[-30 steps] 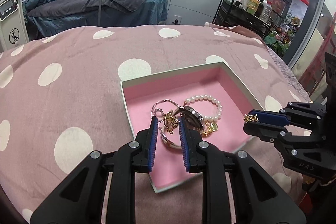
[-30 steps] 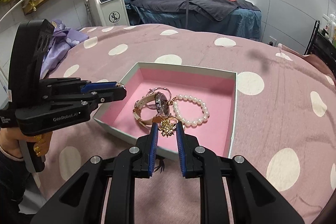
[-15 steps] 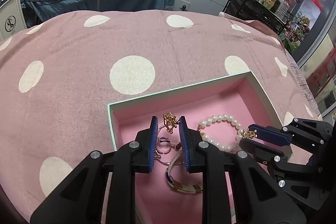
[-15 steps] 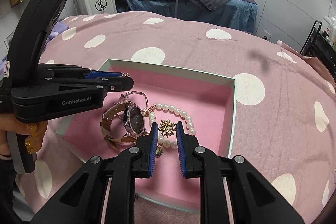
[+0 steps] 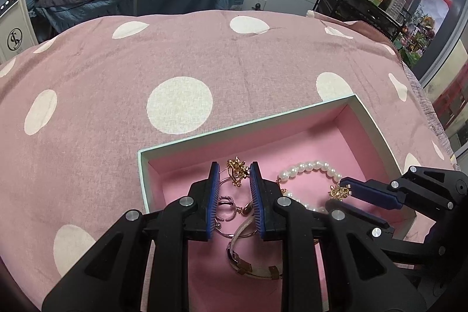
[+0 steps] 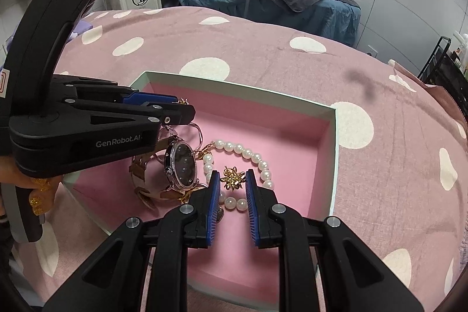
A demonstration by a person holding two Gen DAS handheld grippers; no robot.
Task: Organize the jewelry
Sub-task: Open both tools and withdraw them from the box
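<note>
Both gold earrings have been carried over the pink box [image 5: 377, 133] — one [image 5: 237, 167] pinched in the left claw [image 5: 234, 174], one [image 6: 232, 178] in the right claw [image 6: 232, 180] — so release seems near.

Both grippers are matte black plastic with silver screws and ribbed blue finger pads [image 5: 213, 203]. The left gripper [image 6: 182, 107] reads "GenRobot.AI" in grey; at nine o'clock, gold-glitter nails on the left hand [image 6: 36, 192].
</note>
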